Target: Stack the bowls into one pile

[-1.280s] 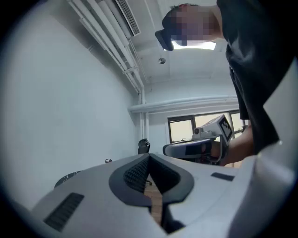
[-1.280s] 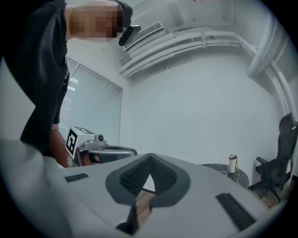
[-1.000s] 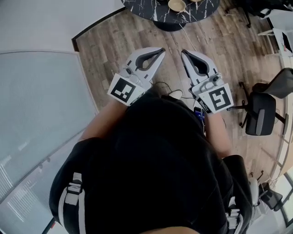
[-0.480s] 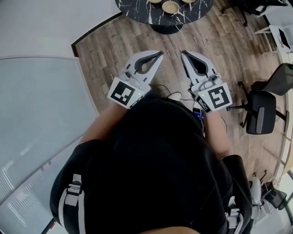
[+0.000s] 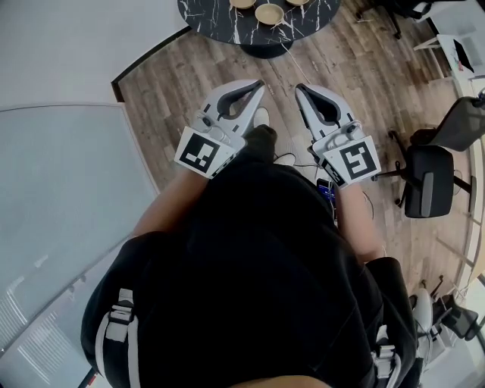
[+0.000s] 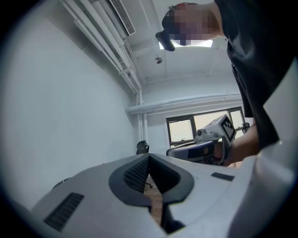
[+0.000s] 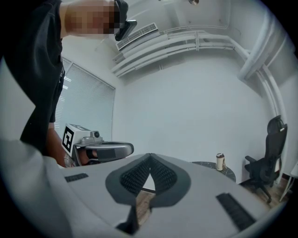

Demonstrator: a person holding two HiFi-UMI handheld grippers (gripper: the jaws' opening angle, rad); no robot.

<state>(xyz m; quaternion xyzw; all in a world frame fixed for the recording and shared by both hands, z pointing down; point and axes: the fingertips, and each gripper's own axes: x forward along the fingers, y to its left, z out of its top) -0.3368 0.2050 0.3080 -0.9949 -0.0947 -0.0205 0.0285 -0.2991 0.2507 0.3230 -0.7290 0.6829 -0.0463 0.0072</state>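
Far ahead, at the top of the head view, a round black marble table (image 5: 227, 23) carries three tan bowls, one (image 5: 269, 13) whole and two cut by the frame edge (image 5: 242, 3) (image 5: 297, 2). My left gripper (image 5: 259, 84) and right gripper (image 5: 298, 89) are held level in front of the person's body, side by side over the wooden floor and well short of the table. Both are shut with nothing between the jaws: the ribbed pads meet at the tips in the left gripper view (image 6: 149, 156) and the right gripper view (image 7: 150, 155).
A dark office chair (image 5: 429, 184) stands at the right, and cables (image 5: 292, 158) lie on the floor below the grippers. A pale wall and glass partition (image 5: 68, 197) fill the left. The person's shoe (image 5: 263, 136) shows between the grippers. A can (image 7: 220, 162) stands on a dark table.
The table and bowls have slid lower into the head view as the person walks towards them. A shoe has come into sight between the grippers. Both grippers stay shut.
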